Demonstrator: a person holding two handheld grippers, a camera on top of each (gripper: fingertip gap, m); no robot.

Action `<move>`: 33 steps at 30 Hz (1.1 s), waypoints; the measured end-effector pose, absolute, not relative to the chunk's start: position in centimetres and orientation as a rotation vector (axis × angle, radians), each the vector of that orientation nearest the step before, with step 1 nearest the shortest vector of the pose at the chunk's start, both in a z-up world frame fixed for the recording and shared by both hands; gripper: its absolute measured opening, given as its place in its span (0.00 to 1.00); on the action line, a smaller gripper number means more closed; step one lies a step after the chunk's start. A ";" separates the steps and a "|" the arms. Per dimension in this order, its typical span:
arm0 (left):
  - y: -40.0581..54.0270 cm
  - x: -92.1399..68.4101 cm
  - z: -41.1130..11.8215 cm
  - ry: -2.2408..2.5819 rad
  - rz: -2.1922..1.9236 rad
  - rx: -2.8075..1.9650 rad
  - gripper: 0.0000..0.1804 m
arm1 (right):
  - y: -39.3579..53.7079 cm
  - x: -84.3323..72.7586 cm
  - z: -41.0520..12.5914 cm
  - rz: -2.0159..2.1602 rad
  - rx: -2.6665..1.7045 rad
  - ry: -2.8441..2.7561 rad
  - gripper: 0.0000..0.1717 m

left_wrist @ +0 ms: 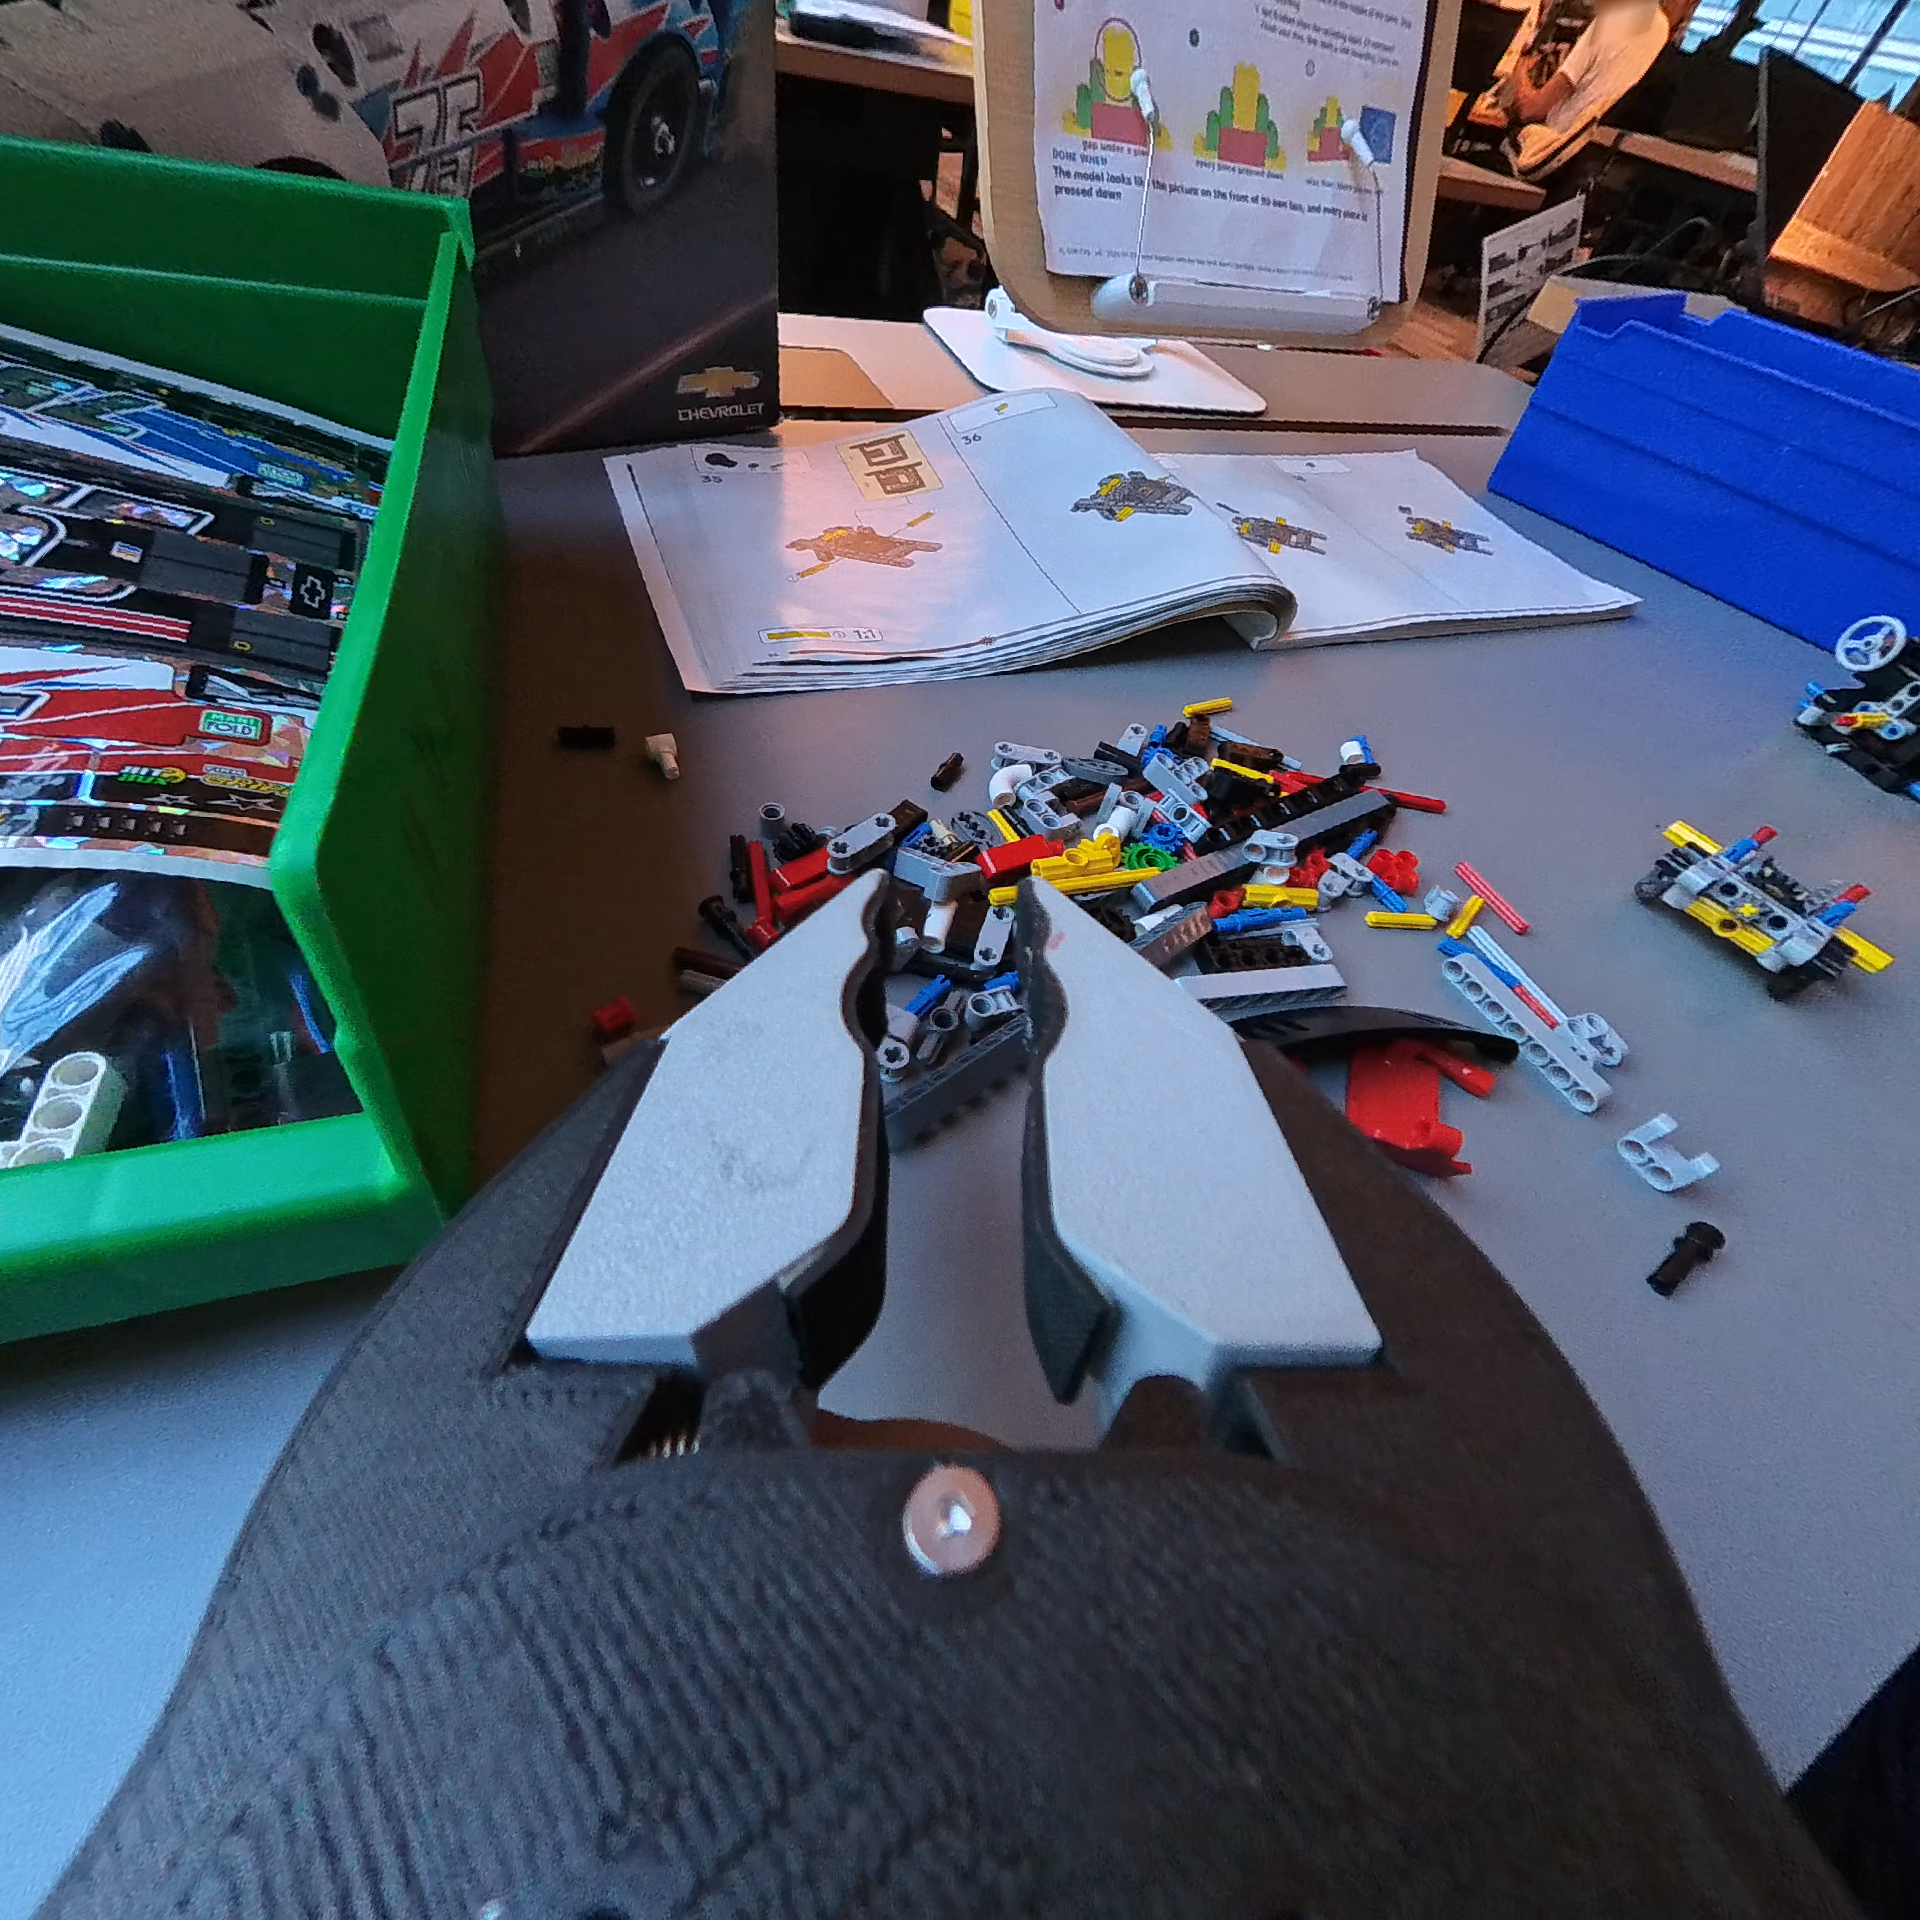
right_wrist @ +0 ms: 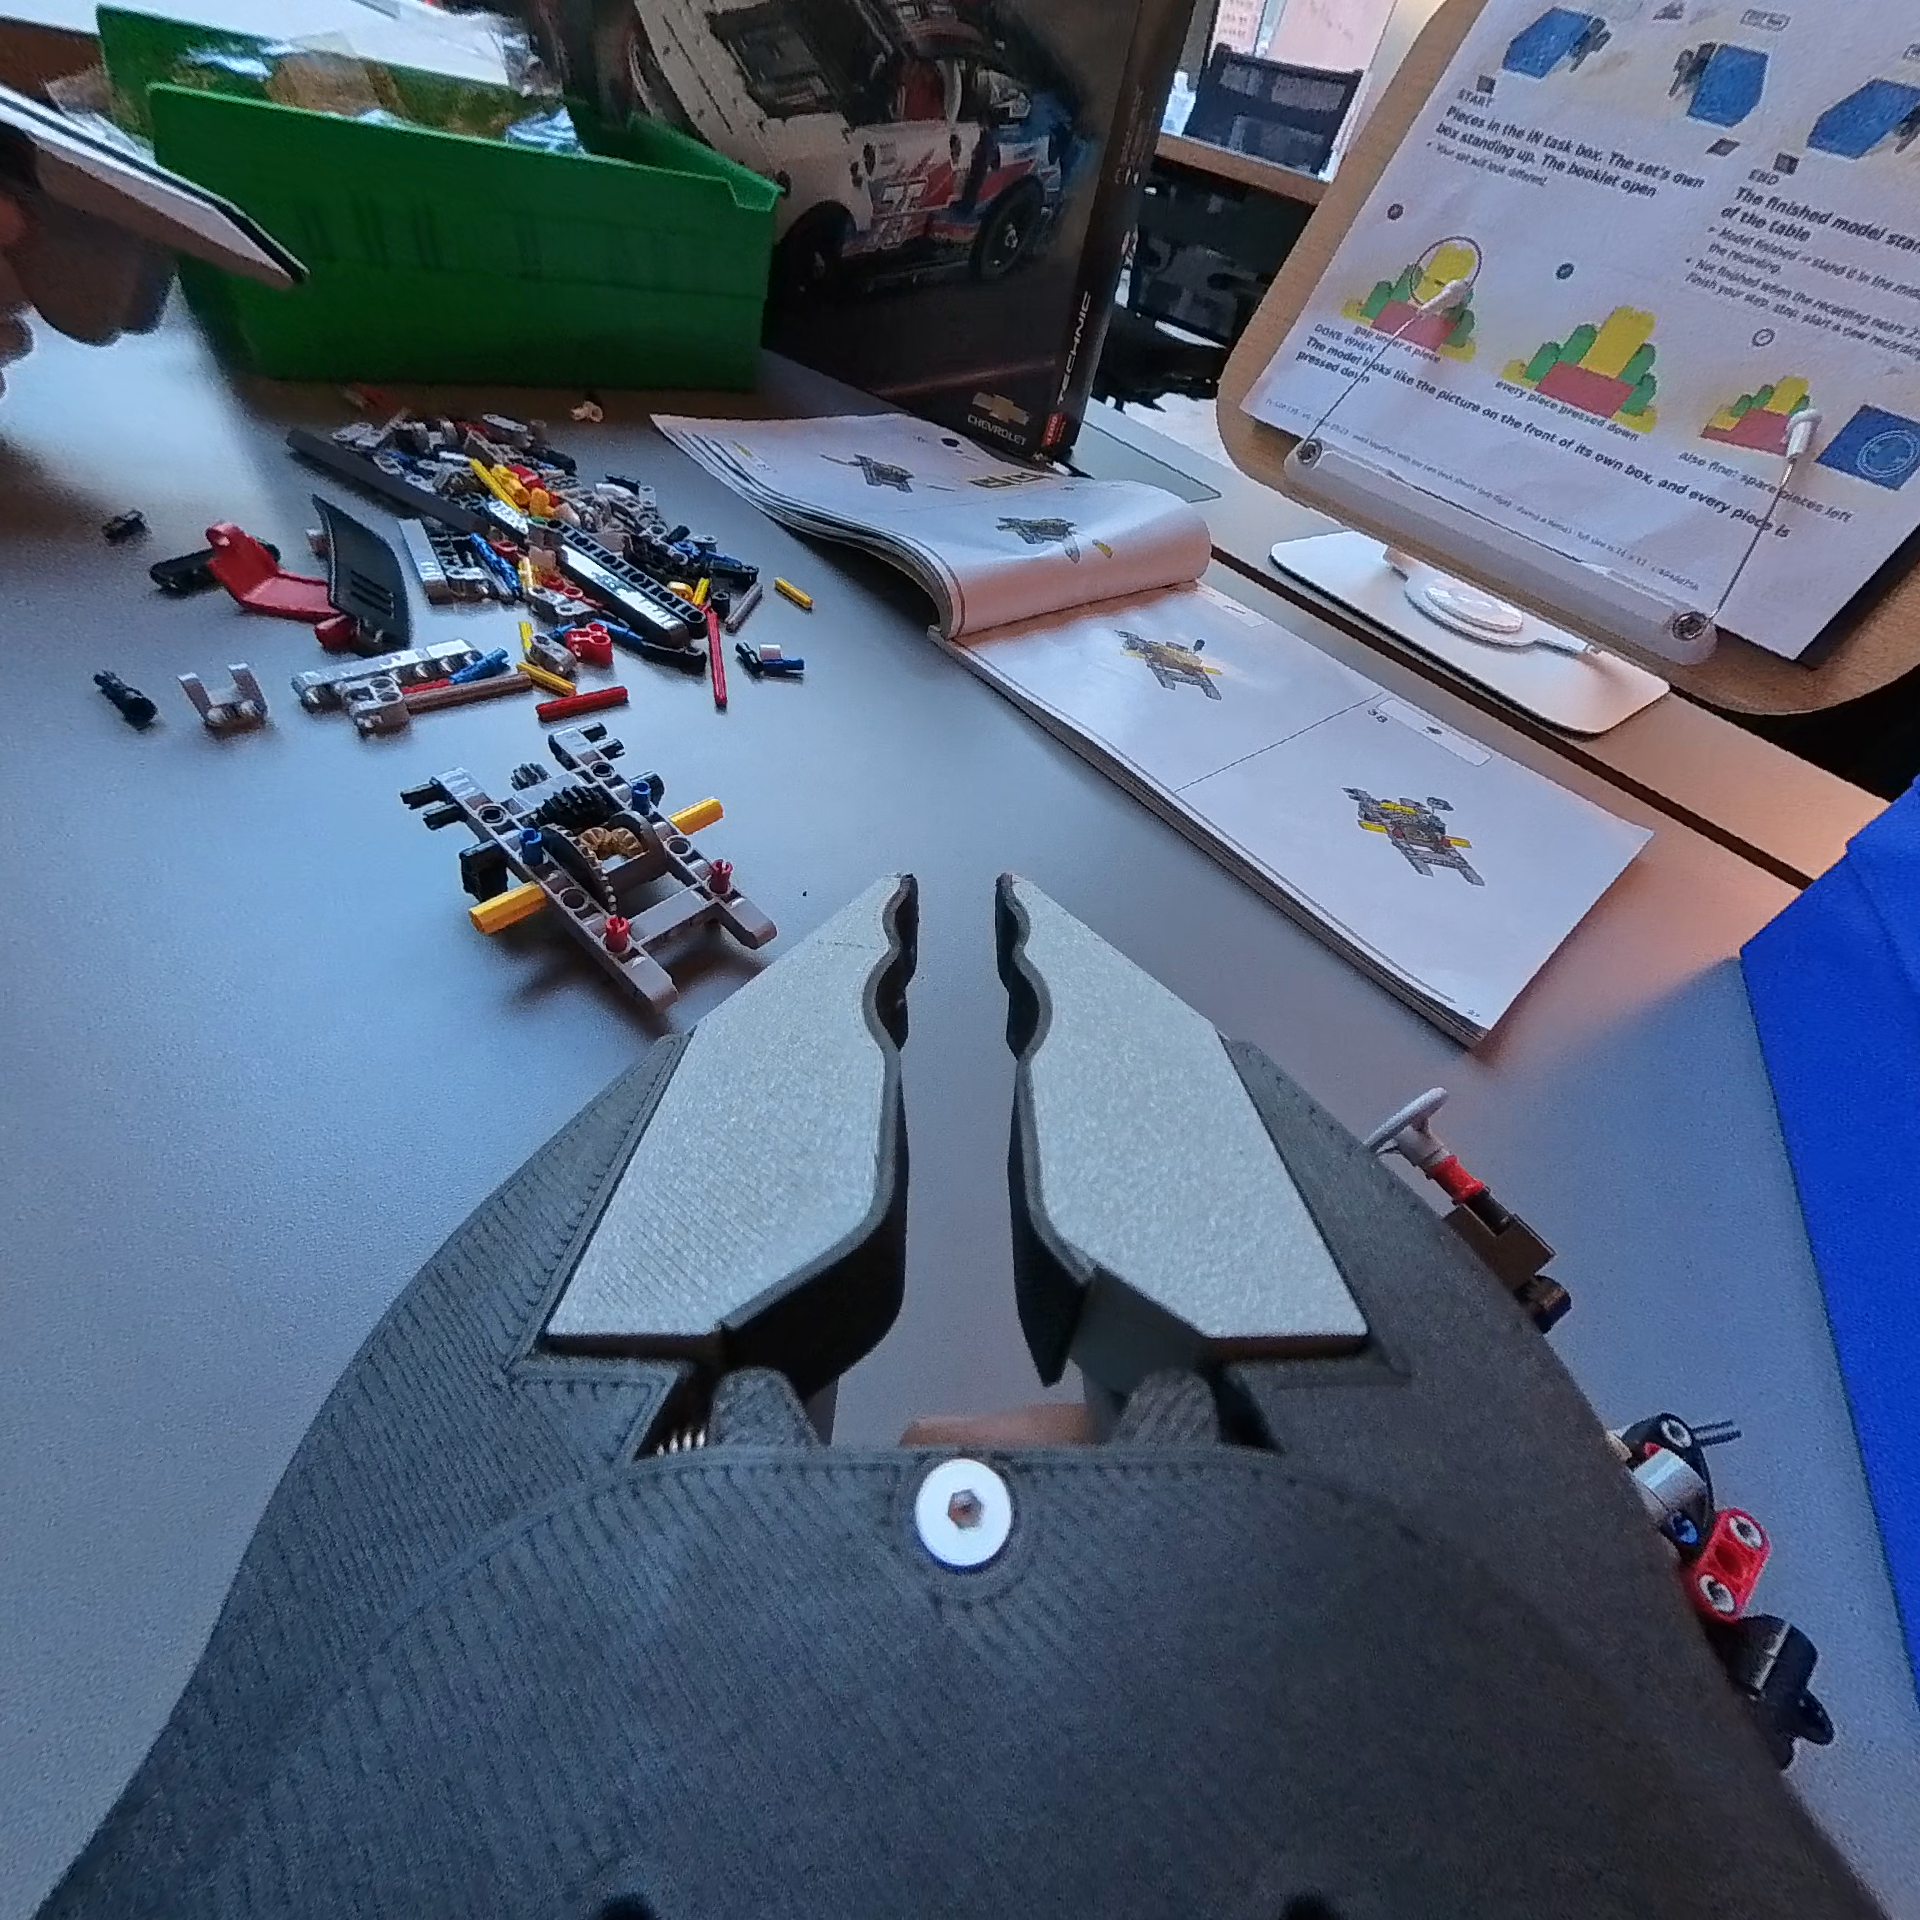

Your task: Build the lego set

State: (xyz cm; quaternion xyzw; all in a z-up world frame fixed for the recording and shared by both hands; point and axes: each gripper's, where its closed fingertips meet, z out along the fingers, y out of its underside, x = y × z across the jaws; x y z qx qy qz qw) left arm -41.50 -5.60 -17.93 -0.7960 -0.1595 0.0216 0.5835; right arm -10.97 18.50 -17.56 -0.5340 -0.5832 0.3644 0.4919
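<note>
Grey table: dull grey top, all items rest on it.
Left gripper: tips hang over the near edge of the loose parts pile, fingers apart, nothing pinched; small parts show through the gap but neither finger presses on them.
Parts pile: mixed red, yellow, blue, grey and black pins, rods and beams, at 12 to 1 o'clock of the left tips.
Dark grey beam: lies on the table in the gap under the left fingers, loose.
Red panel: at 3 o'clock of the left fingers, beside a black curved piece.
Green bin: at 9 o'clock in left view, sticker sheets and bagged parts inside.
Right gripper: fingers slightly apart, bare, over bare table.
Small frame build: grey frame with gears and a yellow rod, at 10 o'clock just beside the right tips, not touching.
Booklet: open, at 1 o'clock of the right tips.
Blue bin: at 3 o'clock, right edge.
Second build: partly hidden behind the right gripper body at 4 o'clock.
Car box: stands upright at the back, by the green bin.
Sheet stand: printed sheet clipped on a stand, at 2 o'clock.
</note>
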 end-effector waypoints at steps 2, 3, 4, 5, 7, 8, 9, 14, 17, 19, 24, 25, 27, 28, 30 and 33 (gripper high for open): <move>-5.6 -41.5 -18.0 -0.371 0.054 -1.861 0.11 | 18.5 -11.0 -17.6 0.882 -1.296 -1.416 0.07; -5.6 -41.5 -18.0 -0.371 0.055 -1.861 0.11 | 18.5 -11.0 -17.6 0.881 -1.295 -1.417 0.07; -5.6 -41.5 -18.0 -0.370 0.054 -1.862 0.11 | 18.5 -11.0 -17.6 0.879 -1.295 -1.418 0.07; -5.6 -41.5 -18.0 -0.370 0.052 -1.863 0.11 | 18.5 -11.0 -17.6 0.878 -1.295 -1.419 0.07; -5.5 -41.5 -18.0 -0.371 0.049 -1.864 0.11 | 18.5 -11.0 -17.6 0.877 -1.295 -1.420 0.07; -5.5 -41.4 -18.0 -0.371 0.048 -1.865 0.11 | 18.5 -11.0 -17.6 0.877 -1.295 -1.420 0.07; -5.5 -41.4 -18.0 -0.371 0.047 -1.866 0.11 | 18.5 -11.0 -17.6 0.877 -1.295 -1.421 0.07; -5.5 -41.4 -18.1 -0.370 0.048 -1.870 0.11 | 18.4 -11.0 -17.7 0.874 -1.294 -1.421 0.07; -5.4 -41.5 -18.2 -0.373 0.058 -1.879 0.11 | 18.4 -11.0 -17.7 0.873 -1.293 -1.423 0.07; -5.3 -41.4 -18.4 -0.370 0.057 -1.894 0.11 | 18.4 -11.1 -17.7 0.871 -1.292 -1.425 0.07; -5.2 -41.3 -18.5 -0.364 0.060 -1.903 0.11 | 18.3 -11.1 -17.7 0.864 -1.287 -1.428 0.07; -5.2 -41.3 -18.5 -0.365 0.060 -1.901 0.11 | 18.3 -11.1 -17.7 0.863 -1.287 -1.429 0.07; -5.0 -41.2 -18.5 -0.368 0.056 -1.903 0.11 | 18.2 -11.1 -17.7 0.861 -1.285 -1.431 0.07; -4.9 -41.1 -18.5 -0.373 0.048 -1.902 0.11 | 18.2 -11.1 -17.8 0.860 -1.285 -1.431 0.07; -4.2 -40.6 -18.5 -0.381 0.004 -1.910 0.11 | 18.2 -11.1 -17.8 0.860 -1.285 -1.434 0.07; -1.8 -39.2 -17.9 -0.304 -0.021 -2.001 0.11 | 18.1 -11.1 -17.8 0.857 -1.281 -1.437 0.07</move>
